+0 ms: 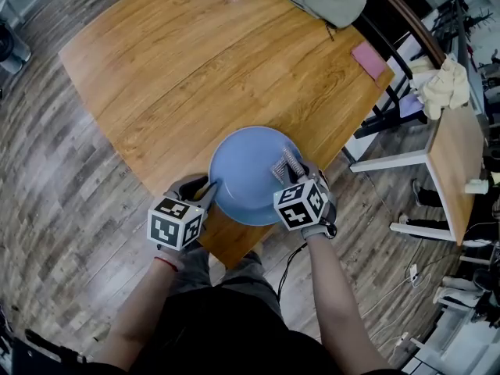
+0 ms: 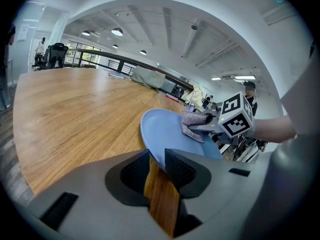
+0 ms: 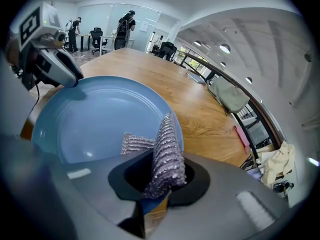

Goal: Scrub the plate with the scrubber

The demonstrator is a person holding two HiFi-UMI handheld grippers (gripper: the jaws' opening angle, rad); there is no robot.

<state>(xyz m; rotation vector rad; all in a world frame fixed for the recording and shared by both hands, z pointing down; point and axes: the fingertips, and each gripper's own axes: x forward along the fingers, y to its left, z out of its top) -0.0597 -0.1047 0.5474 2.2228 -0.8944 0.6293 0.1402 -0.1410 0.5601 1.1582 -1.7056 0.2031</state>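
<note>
Presently: my left gripper (image 1: 209,192) clamps the near rim of the blue plate (image 1: 246,180), held over the wooden table (image 1: 195,61) edge; my right gripper (image 1: 291,169) pinches the silver scrubber (image 1: 284,165) against the plate's face.

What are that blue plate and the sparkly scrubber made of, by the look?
The plate: smooth, evenly blue, soft light spots; glazed ceramic or plastic, I can't tell which. The scrubber: silvery ribbed mesh that glitters; probably cloth knitted with metallic thread.
</note>
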